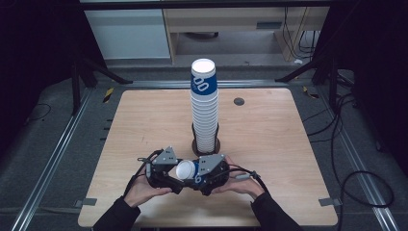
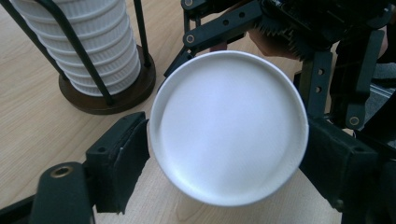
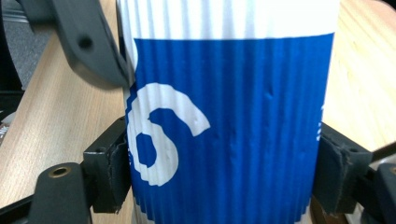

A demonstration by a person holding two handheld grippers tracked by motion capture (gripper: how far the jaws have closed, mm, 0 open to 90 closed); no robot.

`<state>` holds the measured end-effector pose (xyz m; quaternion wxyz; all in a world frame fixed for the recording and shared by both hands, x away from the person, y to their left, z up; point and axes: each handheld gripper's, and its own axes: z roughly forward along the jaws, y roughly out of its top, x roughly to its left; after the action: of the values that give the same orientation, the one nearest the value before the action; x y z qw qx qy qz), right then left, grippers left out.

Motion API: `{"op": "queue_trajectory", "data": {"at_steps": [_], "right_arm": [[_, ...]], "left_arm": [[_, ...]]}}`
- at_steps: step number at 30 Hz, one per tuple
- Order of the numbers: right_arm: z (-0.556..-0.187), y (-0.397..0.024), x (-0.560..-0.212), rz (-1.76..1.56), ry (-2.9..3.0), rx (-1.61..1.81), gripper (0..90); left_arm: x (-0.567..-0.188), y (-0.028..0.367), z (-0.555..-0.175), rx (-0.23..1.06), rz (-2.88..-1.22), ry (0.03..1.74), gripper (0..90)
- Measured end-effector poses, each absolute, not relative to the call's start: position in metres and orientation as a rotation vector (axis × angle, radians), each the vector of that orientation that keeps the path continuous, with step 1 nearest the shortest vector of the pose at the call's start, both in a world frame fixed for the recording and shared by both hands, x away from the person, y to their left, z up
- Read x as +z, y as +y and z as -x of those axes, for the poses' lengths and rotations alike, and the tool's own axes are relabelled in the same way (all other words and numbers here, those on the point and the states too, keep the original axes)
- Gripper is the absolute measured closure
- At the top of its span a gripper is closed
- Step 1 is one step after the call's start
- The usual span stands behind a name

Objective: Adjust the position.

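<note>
Cup (image 1: 186, 170) under handling was a ribbed paper type, blue-banded with white lettering, its white base turned toward the left claw (image 1: 175, 174). It sat low centre of the high view, just above the worktop (image 1: 269, 144), in front of the tall cup stack (image 1: 204, 103) in its wire holder. Right claw (image 1: 197, 177) was closed on the blue wall, pads pressing both sides. Left claw's pads (image 2: 123, 161) touched the base rim on either side, jaws set wide around it.
</note>
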<state>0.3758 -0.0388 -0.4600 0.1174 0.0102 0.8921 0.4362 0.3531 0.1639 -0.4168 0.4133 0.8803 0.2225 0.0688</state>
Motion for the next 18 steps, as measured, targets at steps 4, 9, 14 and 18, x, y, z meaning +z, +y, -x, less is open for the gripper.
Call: {"op": "queue_trajectory", "data": {"at_steps": [4, 9, 14, 18], "right_arm": [[-0.3738, -0.0368, -0.4601, -0.013, 2.607, 1.286, 20.9], [-0.3739, -0.0363, -0.4605, -0.027, 2.626, 1.277, 20.6], [-0.3758, -0.0351, -0.4608, -0.065, 2.655, 1.27, 18.2], [-0.3797, -0.0379, -0.4583, -0.13, 2.674, 1.304, 8.2]], "left_arm": [[-0.4185, 0.1617, -0.3524, 0.168, -2.23, 0.553, 23.1], [-0.4185, 0.1609, -0.3522, 0.168, -2.24, 0.546, 25.3], [-0.4189, 0.1602, -0.3519, 0.174, -2.236, 0.555, 25.6], [-0.4161, 0.1651, -0.3532, 0.194, -2.209, 0.572, 25.7]]}}
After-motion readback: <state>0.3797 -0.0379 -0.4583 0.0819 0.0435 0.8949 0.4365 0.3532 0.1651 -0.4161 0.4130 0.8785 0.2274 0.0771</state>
